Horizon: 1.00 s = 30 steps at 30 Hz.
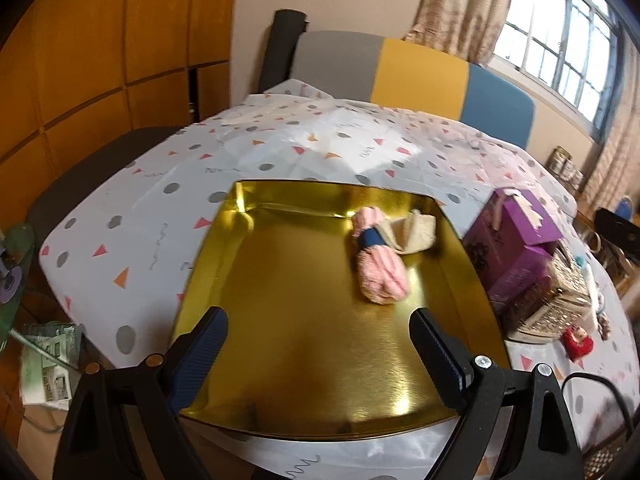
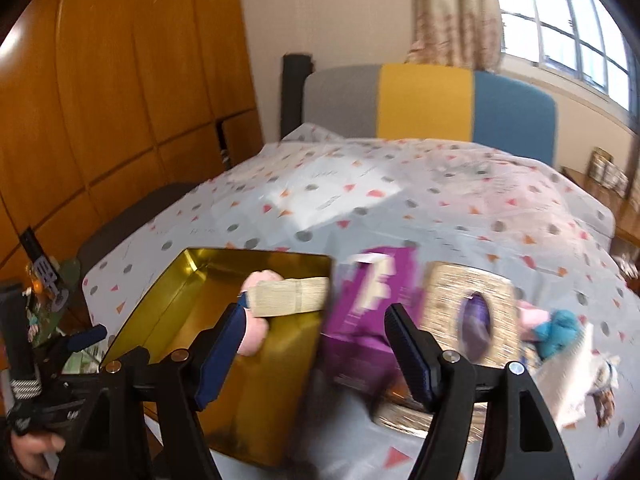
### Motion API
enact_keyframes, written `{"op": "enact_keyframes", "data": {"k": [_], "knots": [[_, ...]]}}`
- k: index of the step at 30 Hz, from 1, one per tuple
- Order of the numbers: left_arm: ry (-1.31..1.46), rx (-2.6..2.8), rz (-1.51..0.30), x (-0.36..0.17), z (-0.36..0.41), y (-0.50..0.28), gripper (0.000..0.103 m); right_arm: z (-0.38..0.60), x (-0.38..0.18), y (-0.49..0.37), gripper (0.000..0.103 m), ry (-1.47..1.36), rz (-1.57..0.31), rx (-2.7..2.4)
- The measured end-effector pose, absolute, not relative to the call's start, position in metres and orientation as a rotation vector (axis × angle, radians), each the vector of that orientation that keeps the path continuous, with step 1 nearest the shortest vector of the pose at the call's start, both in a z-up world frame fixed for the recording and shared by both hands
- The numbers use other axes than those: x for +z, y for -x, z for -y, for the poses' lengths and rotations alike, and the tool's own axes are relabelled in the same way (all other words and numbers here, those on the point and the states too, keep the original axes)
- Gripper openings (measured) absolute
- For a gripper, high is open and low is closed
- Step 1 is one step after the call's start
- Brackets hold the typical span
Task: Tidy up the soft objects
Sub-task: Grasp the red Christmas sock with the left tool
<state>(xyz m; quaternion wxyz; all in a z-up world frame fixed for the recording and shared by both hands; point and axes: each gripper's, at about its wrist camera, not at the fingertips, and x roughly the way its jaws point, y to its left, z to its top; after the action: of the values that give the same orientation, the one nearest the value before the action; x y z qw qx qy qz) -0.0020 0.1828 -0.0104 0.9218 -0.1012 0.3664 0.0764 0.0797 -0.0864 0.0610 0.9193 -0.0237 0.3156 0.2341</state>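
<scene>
A shiny gold tray lies on the patterned tablecloth. In it lie a pink yarn skein with a dark blue band and a cream folded cloth at its far right corner. My left gripper is open and empty above the tray's near part. My right gripper is open and empty, over the tray's right edge and the purple box. The pink skein and cream cloth show in the right wrist view, which is blurred. A teal and pink soft item lies far right.
A purple box and a gold woven tissue box stand right of the tray. A small red toy lies near them. A white card with a small figure lies at the right. A grey, yellow and blue chair back stands behind the table.
</scene>
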Motion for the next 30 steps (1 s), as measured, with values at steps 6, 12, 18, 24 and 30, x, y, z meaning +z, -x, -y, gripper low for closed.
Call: {"op": "enact_keyframes", "data": {"k": [6, 12, 18, 24, 30], "knots": [[0.139, 0.02, -0.707, 0.008, -0.145, -0.003, 0.092, 0.181, 0.071, -0.061, 0.073, -0.043, -0.614, 0.304], [0.072, -0.111, -0.727, 0.015, -0.097, -0.018, 0.092, 0.282, 0.056, -0.063, 0.073, -0.188, -0.679, 0.046], [0.024, -0.228, -0.741, 0.018, -0.054, -0.021, 0.092, 0.305, 0.011, -0.086, 0.073, -0.206, -0.934, 0.061], [0.015, -0.28, -0.769, 0.016, -0.036, -0.024, 0.092, 0.297, -0.046, -0.108, 0.073, -0.22, -1.119, 0.041], [0.0, -0.336, -0.783, 0.013, -0.023, -0.027, 0.092, 0.289, -0.073, -0.113, 0.036, -0.254, -1.178, 0.108]]}}
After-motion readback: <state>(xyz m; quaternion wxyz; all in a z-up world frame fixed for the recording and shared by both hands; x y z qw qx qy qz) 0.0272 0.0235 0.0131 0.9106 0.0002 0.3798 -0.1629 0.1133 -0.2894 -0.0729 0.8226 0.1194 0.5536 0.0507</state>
